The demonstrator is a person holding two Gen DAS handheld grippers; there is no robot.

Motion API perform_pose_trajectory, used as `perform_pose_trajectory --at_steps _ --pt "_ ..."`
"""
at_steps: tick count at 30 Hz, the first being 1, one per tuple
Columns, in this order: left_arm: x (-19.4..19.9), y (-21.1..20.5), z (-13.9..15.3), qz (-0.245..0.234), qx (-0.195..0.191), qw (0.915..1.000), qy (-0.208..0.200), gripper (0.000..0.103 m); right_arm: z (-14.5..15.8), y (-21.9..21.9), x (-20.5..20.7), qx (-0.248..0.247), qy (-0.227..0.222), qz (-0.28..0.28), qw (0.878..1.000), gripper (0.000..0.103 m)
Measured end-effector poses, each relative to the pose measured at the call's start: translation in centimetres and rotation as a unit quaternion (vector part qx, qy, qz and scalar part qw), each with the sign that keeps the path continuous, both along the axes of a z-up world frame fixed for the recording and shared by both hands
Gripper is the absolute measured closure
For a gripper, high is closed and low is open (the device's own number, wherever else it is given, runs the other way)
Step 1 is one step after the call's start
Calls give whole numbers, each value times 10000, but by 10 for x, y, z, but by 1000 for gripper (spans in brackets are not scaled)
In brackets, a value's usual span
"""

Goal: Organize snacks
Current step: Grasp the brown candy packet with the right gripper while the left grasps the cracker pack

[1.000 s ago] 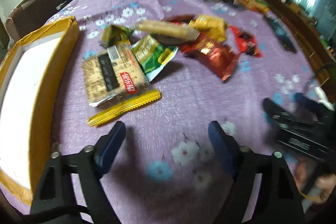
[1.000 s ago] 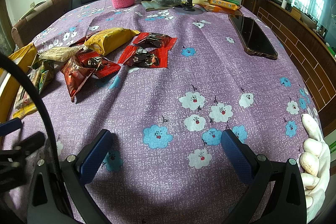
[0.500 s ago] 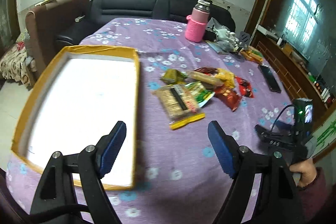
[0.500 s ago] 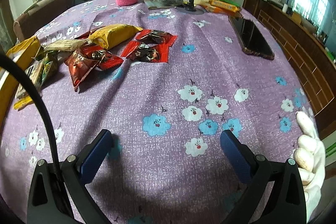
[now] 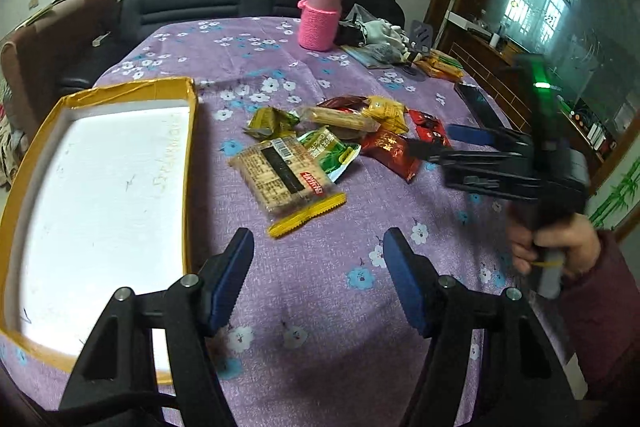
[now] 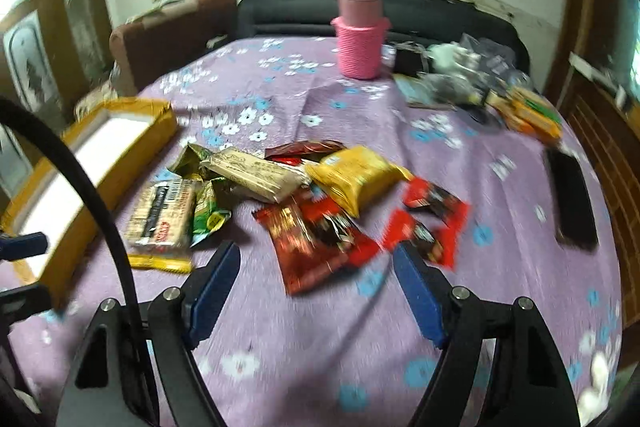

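Note:
A heap of snack packets lies mid-table: a clear cracker pack with a yellow edge [image 5: 286, 174], a green packet [image 5: 330, 151], a dark red packet [image 5: 388, 150], a yellow packet [image 5: 386, 108] and a beige bar [image 5: 340, 117]. A yellow-rimmed box with a white floor [image 5: 100, 183] lies to their left. My left gripper [image 5: 320, 279] is open and empty, in front of the cracker pack. My right gripper [image 6: 316, 287] is open and empty, just before the dark red packet [image 6: 316, 239]; it also shows in the left wrist view [image 5: 448, 143].
A pink-sleeved flask [image 5: 320, 15] stands at the back. A black phone [image 6: 572, 203] lies at the right edge. Cluttered items and orange packs [image 6: 524, 111] sit back right. Sofa and chair stand behind the purple flowered tablecloth [image 5: 320, 287].
My right gripper has moved forward and left toward the red packets. My left gripper has come closer to the cracker pack after pulling back. Both stay open.

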State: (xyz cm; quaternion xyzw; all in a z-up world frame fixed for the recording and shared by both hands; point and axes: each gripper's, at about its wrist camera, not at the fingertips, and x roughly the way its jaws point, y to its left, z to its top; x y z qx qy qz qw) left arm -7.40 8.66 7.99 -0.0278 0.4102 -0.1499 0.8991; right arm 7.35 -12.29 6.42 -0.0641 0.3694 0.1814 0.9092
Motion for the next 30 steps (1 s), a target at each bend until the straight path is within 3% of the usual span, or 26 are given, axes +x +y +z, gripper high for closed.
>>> perform_pose_trajectory --at_steps 2,4,6,11,18,21,23,27,30 --pt "4 1 3 -25 68 10000 -6 35 -11 16 9 -81 82 183 9998 31" --pt "11 2 6 -16 166 9999 3 35 -21 28 15 -172 190 338 9991 45" --pt "19 1 6 -35 223 9997 45 35 -29 31 19 -290 274 341 9986 76" --pt "48 -9 -1 -52 251 9993 280 35 -27 13 11 308 417 120 9986 77" --pt "111 -23 -16 72 459 9964 714 35 -11 -18 -33 983 146 -100 9950 77" --pt "134 -30 -35 293 853 9906 1024 35 -11 -29 -37 1273 110 -145 9917 77" --pt "140 -32 -47 470 1140 9850 1203 34 -13 -36 -37 1385 112 -173 9902 77" --pt "136 -35 -50 580 1277 9837 1127 26 -15 -39 -34 1539 198 -128 9878 77" --pt "129 -44 -55 537 1584 9805 1031 23 -16 -37 -35 1514 213 -74 9882 77"
